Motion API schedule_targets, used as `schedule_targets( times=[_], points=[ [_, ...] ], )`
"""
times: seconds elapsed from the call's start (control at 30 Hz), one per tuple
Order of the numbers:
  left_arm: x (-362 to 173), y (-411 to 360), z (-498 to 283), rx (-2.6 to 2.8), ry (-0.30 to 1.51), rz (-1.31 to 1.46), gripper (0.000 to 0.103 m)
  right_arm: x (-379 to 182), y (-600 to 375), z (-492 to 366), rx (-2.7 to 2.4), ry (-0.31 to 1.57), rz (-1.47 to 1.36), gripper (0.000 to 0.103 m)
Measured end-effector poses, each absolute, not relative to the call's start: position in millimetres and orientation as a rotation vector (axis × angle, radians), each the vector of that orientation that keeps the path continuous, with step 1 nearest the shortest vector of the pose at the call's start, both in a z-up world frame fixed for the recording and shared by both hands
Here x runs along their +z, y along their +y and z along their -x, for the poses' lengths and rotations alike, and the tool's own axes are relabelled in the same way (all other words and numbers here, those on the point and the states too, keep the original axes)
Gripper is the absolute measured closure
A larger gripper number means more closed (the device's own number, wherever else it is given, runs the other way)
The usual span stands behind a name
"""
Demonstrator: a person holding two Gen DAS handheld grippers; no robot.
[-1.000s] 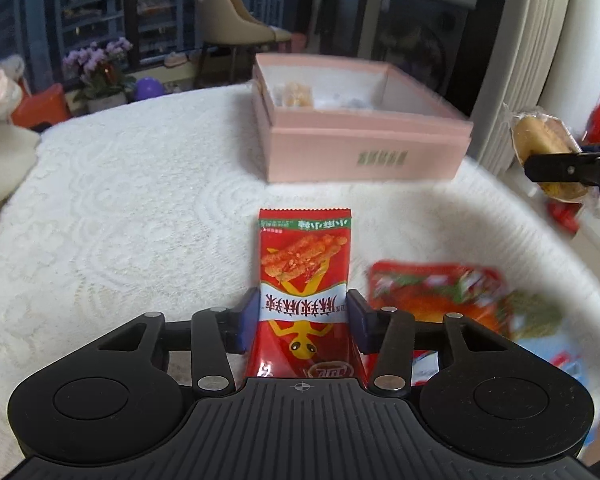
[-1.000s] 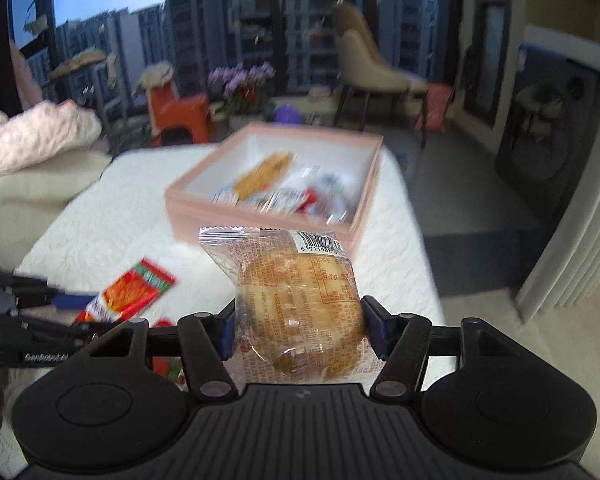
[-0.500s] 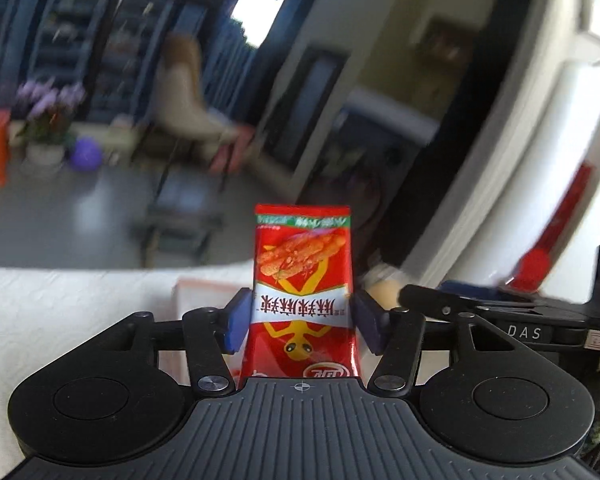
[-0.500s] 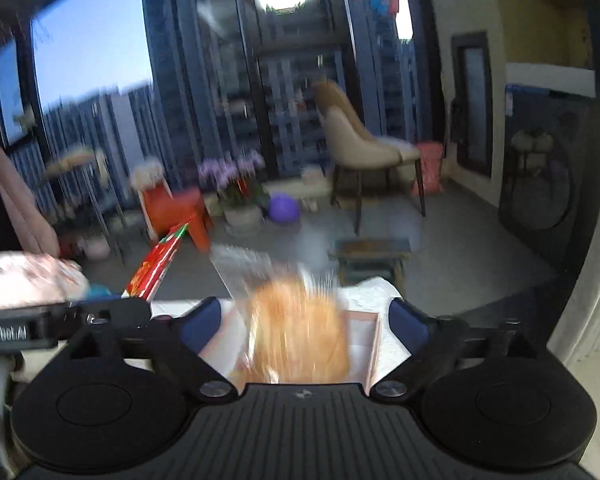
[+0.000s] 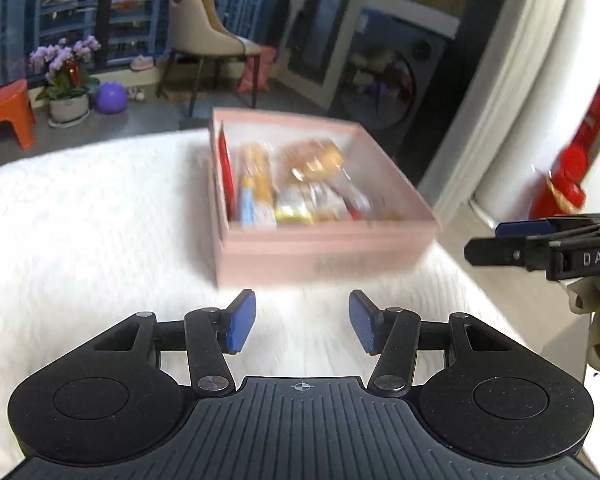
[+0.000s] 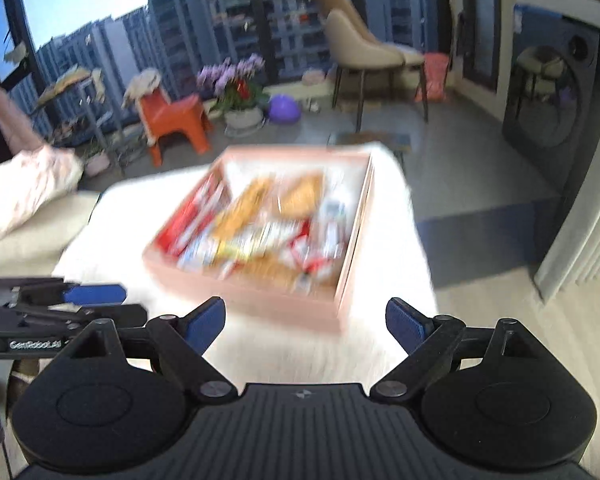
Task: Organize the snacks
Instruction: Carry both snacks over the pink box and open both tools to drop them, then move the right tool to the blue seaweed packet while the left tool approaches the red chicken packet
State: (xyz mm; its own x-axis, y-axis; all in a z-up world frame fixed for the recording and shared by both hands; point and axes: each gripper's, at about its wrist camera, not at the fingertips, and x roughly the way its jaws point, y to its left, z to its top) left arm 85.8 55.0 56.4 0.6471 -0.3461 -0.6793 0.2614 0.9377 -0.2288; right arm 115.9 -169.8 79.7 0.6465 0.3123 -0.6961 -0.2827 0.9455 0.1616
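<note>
A pink box (image 5: pixel 324 248) sits on the white tablecloth (image 5: pixel 100 232), ahead of both grippers, and holds several snack packets. Inside it, a red packet (image 5: pixel 226 172) stands against the left wall and a wrapped bun (image 5: pixel 312 158) lies at the back. The box also shows in the right wrist view (image 6: pixel 256 296), blurred. My left gripper (image 5: pixel 302 322) is open and empty, a little short of the box. My right gripper (image 6: pixel 306 322) is open and empty too. It appears at the right edge of the left wrist view (image 5: pixel 540 240).
The table ends just right of the box, with floor beyond. A beige chair (image 6: pixel 364 48), an orange stool (image 6: pixel 172 120), a flower pot (image 6: pixel 240 96) and a purple ball (image 6: pixel 284 108) stand on the floor behind. A cream and pink cushion (image 6: pixel 24 196) lies at the left.
Both grippers have opened. The red packet left my left gripper and the wrapped bun left my right one; both now lie in the box. Both grippers have pulled back from the box.
</note>
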Motion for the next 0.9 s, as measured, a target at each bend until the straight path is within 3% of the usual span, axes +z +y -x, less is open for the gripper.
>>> schedule_targets(
  times=[0.47,0.77,0.9],
  points=[
    [36.9,20.4,-13.9,-0.328,0.826,-0.061,0.047,13.3,-140.8,1.8,0.464,1.117,-0.098,0.015],
    [37.6,27.3,-15.7,-0.314,0.832,-0.035,0.047,1.3,-89.4,15.3,0.445,1.053,0.109,0.007],
    [36.3,25.8,-18.3,-0.32,0.836,-0.035,0.047,5.2,-103.5,2.7,0.405,0.999,0.106,0.018]
  ],
)
